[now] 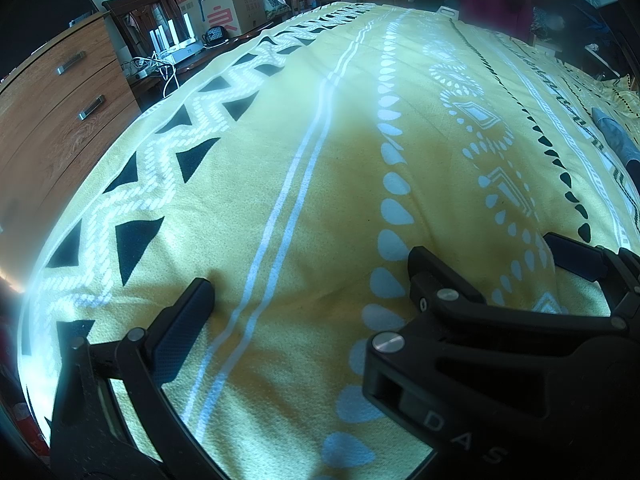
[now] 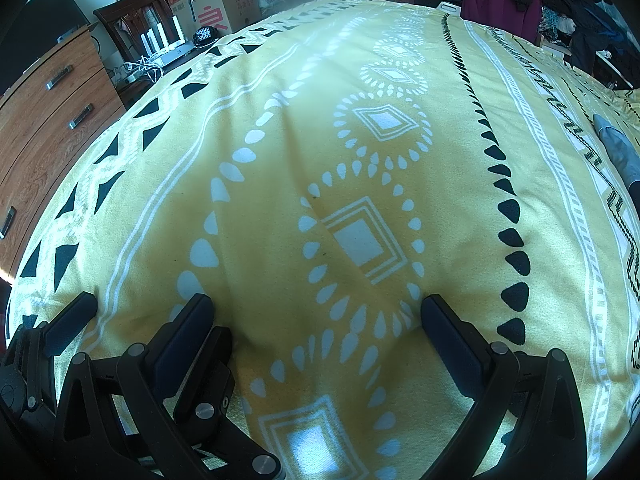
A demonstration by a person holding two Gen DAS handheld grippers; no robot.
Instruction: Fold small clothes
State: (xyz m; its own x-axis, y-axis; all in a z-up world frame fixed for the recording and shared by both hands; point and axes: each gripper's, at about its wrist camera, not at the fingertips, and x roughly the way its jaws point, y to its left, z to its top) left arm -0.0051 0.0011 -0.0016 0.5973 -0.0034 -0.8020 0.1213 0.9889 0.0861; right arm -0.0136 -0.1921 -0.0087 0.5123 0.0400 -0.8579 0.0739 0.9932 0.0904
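Hovering side by side over the yellow patterned blanket [image 2: 280, 160], jaws wide apart.
Holding nothing in left gripper [image 1: 308, 276] or right gripper [image 2: 316, 304]; lying at right frame edge, grey-blue garment [image 2: 618, 148].

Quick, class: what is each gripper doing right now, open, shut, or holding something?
Left gripper: open, holding nothing, over the yellow blanket.
Right gripper: open, holding nothing, over the same blanket.

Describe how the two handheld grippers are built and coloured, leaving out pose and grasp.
Both are matte black plastic linkages with silver round pivot bolts. The left gripper has dark blue textured pads, and the right gripper has the same blue pads. White letters "DAS" mark a black finger body in the left view. No cables or sleeves show.
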